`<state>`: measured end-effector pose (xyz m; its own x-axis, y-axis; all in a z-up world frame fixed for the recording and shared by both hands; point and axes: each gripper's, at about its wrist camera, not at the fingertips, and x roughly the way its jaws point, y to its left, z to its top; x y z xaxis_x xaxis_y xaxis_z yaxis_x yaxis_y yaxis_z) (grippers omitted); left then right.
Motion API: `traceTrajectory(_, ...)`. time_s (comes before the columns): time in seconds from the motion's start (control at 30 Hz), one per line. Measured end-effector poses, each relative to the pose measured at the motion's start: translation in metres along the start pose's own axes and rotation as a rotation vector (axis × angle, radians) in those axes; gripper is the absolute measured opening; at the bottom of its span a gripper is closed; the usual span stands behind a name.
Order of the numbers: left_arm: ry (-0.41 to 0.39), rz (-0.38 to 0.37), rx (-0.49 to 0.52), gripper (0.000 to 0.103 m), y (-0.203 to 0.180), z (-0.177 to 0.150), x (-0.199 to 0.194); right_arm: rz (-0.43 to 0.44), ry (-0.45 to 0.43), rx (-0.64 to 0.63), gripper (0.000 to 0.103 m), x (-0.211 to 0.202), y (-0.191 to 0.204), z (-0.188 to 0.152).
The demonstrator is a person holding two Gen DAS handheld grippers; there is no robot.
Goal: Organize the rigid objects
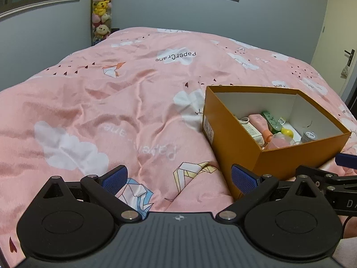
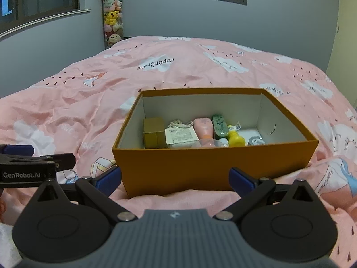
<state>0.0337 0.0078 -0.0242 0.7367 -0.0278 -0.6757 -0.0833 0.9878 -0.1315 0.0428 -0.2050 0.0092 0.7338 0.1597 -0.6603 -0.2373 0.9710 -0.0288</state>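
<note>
An open orange cardboard box (image 2: 209, 167) sits on the pink bed cover, and shows at the right in the left wrist view as the box (image 1: 234, 147). Inside lie a gold-brown small box (image 2: 154, 132), a white labelled packet (image 2: 180, 135), a pink tube (image 2: 203, 126), a green patterned case (image 2: 219, 125), a yellow bottle (image 2: 235, 139) and a grey tape roll (image 2: 256, 141). My right gripper (image 2: 175, 179) is open just in front of the box's near wall, holding nothing. My left gripper (image 1: 178, 179) is open over the cover, left of the box, empty.
The pink duvet (image 1: 111, 102) with cloud and paper-crane prints covers the whole bed. A tall clear tube of plush toys (image 1: 101, 11) stands at the far wall. A door (image 1: 334, 33) is at the far right. The left gripper's body (image 2: 26, 167) shows in the right wrist view.
</note>
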Motion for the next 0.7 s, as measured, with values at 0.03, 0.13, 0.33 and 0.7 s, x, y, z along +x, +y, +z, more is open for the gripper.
traceTrajectory(0.03, 0.003, 0.001, -0.003, 0.103, 0.0003, 0.0, 0.0004, 0.001, 0.004, 0.005, 0.1, 0.0008, -0.0008, -0.0002)
traceTrajectory(0.13, 0.005, 0.0, -0.002, 0.103, 0.0003, 0.0001, 0.0008, 0.006, 0.014, 0.016, 0.1, 0.0031, -0.0024, -0.001)
traceTrajectory(0.33, 0.001, 0.008, 0.004, 0.103, -0.0009, -0.0007, -0.0002, 0.013, 0.026, 0.024, 0.1, 0.0063, -0.0027, -0.0017)
traceTrajectory(0.7, 0.001, 0.027, -0.013, 0.103, 0.0021, -0.0001, -0.0005, 0.024, 0.053, 0.038, 0.1, 0.0092, -0.0032, -0.0034)
